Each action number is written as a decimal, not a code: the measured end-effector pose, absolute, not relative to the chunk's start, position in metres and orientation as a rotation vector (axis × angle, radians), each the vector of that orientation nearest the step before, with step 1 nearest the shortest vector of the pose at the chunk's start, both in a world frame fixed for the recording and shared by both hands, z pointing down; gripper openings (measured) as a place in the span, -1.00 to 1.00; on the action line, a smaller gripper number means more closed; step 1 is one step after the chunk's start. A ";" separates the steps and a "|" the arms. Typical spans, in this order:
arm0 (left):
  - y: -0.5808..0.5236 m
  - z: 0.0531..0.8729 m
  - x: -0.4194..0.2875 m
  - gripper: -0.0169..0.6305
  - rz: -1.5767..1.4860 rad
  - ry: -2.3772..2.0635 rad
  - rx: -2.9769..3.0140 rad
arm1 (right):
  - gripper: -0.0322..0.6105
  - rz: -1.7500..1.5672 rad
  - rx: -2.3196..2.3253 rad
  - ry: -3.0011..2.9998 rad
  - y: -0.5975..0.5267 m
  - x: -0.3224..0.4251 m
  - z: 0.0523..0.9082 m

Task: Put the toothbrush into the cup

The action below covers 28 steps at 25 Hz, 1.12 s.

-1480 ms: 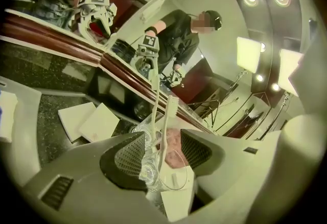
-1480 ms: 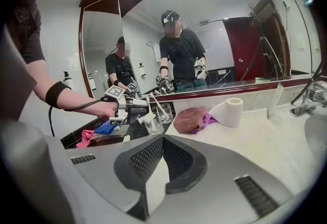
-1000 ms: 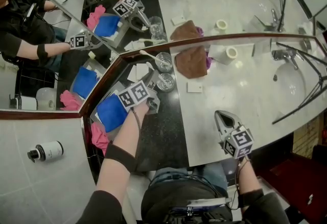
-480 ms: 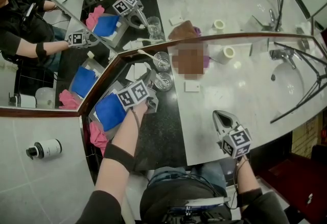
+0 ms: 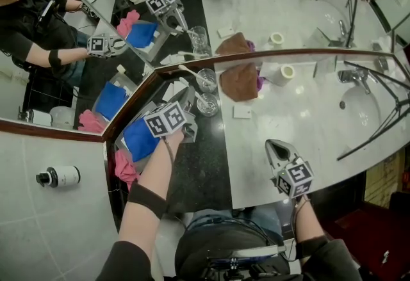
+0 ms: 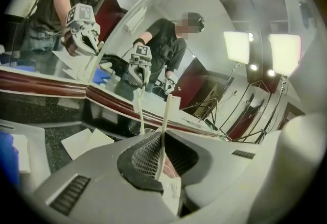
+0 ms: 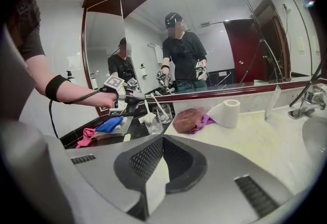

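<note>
My left claw (image 6: 161, 141) has just been closing, and it pinches narrow on the toothbrush (image 6: 166, 116). The handle stands up between the two black meshed pads, with the bristle head at the far end, toward the mirror (image 5: 301, 17). As I judge it, the pick-up is done, and what is left is to bring the toothbrush over the cup (image 5: 207, 104) and let go. In the head view the cup stands just beyond the claw tips on the dark part of the surface (image 5: 202, 164). The far end of the toothbrush lies over its mouth; whether it dips inside I cannot tell. The toothbrush is a slim, stiff stick of smooth white plastic, so I expect a narrow hold could let it pivot. The cup is clear glass, round and light-looking, and likely to tip or slide on polished stone if the handle knocks the rim. The surface here is glossy black speckled stone; to the right it turns to pale marble. A blue cloth (image 5: 139, 139) lies left of the claw with a pink cloth (image 5: 125, 169) nearer me, both soft and crumpled. Right of the cup a brown cloth (image 5: 238, 81) sits in a heap, and farther right is a white roll (image 5: 286, 72). My right claw (image 5: 275, 145) is shut with nothing held that I can make out, hovering near the near edge of the marble, well apart from the cup.
</note>
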<state>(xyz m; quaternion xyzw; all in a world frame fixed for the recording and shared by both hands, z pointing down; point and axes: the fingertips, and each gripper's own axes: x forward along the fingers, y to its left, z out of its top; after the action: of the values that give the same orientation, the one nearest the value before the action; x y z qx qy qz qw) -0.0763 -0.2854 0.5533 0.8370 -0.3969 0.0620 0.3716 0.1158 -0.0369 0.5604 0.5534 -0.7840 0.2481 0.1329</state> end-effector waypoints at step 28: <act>-0.066 0.574 0.003 -0.87 1.557 -0.770 2.697 | -0.84 0.659 1.445 -2.400 -0.008 0.154 0.533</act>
<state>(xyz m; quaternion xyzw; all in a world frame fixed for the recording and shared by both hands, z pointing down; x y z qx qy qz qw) 0.0029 -0.0657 0.5742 0.8402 -0.2399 0.4851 -0.0333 0.1537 -0.0076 0.5327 0.4977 -0.8267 0.2270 0.1316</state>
